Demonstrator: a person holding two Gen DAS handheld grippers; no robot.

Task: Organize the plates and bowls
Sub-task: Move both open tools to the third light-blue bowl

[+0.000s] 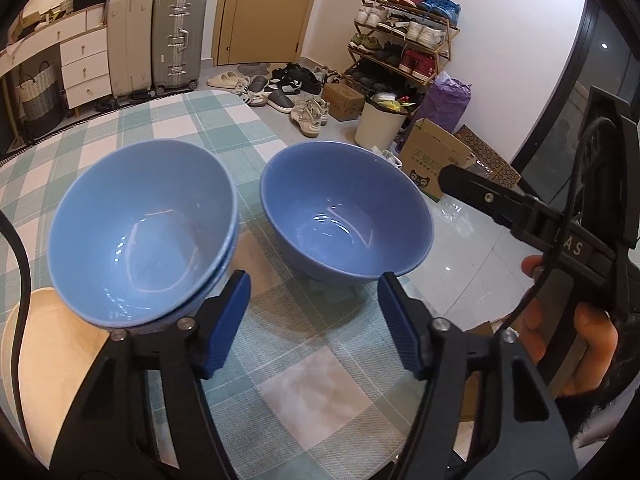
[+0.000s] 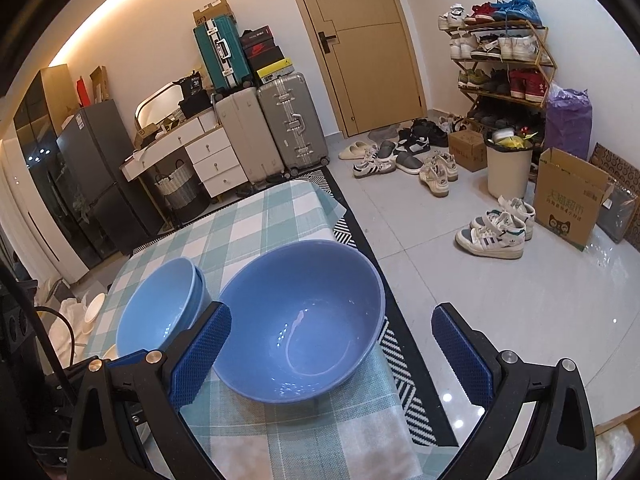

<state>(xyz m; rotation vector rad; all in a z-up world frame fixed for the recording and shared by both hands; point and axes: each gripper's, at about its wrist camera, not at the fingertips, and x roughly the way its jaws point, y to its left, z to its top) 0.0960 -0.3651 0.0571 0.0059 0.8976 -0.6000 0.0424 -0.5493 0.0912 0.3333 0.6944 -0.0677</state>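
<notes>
Left wrist view shows the left gripper spread wide and holding nothing, hovering just short of two sets of blue bowls on the checked tablecloth. Taking the single bowl as the landmark: the stacked bowls, at least two nested, stand just beside it on its left, their rims near each other but apart, and they seem to rest on the edge of a cream plate at the near left. The right gripper is likewise wide open and empty; one blue pad lies in front of the landmark bowl's left rim, the other well off to its right over the floor, so whether it straddles the bowl or merely hangs above it cannot be told. Every bowl is empty, showing only glossy highlights inside. The main risk, as I judge it, is the table edge: the single bowl stands close to the cloth's right border, with tiled floor beyond, so a nudge from that side could push it off. Glazed walls are slick, and a pinch on one rim might let it swivel or slip. Lowered off-centre into the stack, it could knock the nested pair, which already appears tilted on the plate.
</notes>
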